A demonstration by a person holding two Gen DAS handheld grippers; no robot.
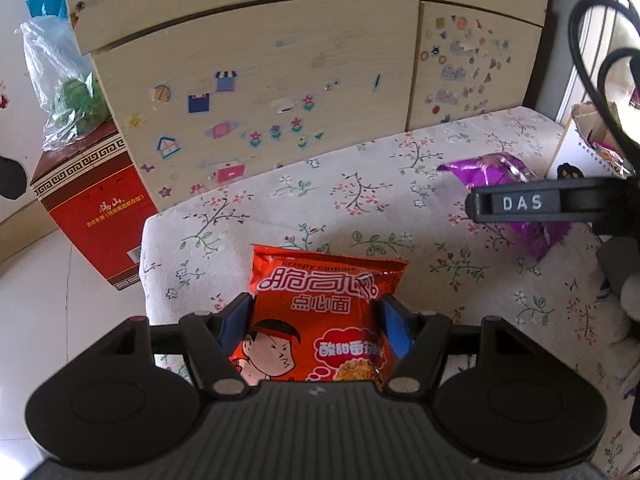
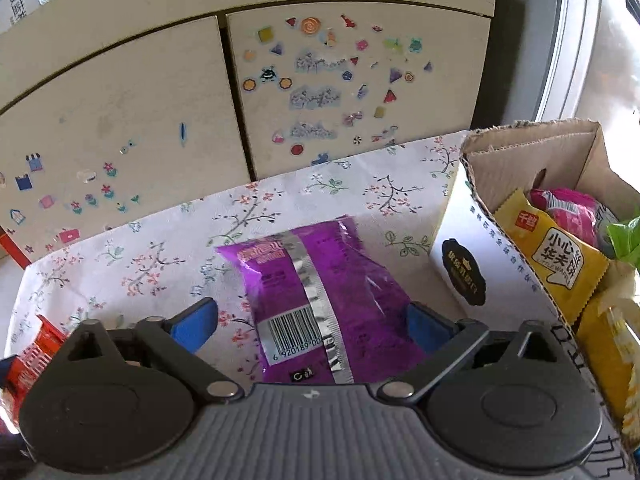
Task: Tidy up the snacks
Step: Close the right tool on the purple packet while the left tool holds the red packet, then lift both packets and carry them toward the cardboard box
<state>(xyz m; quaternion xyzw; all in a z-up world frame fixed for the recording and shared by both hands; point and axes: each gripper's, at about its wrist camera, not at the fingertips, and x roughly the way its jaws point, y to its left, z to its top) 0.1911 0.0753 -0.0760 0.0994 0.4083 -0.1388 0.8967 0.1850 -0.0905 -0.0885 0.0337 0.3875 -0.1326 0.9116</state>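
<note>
An orange noodle-snack packet [image 1: 320, 316] lies on the floral cloth [image 1: 360, 192], and my left gripper [image 1: 316, 312] is shut on it, blue pads pinching both its sides. A purple foil packet [image 2: 320, 288] lies barcode-up between the jaws of my right gripper [image 2: 310, 320]. That gripper is open: its left pad stands clear of the packet, its right pad is at the packet's edge. In the left wrist view the purple packet [image 1: 496, 172] sits at the right under one black finger [image 1: 516, 203] of the right gripper. The orange packet [image 2: 36, 352] shows at the right wrist view's lower left.
An open cardboard box [image 2: 520, 152] at the right holds a yellow waffle packet [image 2: 556, 256], a pink packet [image 2: 568, 212] and others. A stickered wooden cabinet [image 1: 260, 80] stands behind the cloth. A red carton [image 1: 96, 216] with a plastic bag [image 1: 68, 92] on it stands on the floor at the left.
</note>
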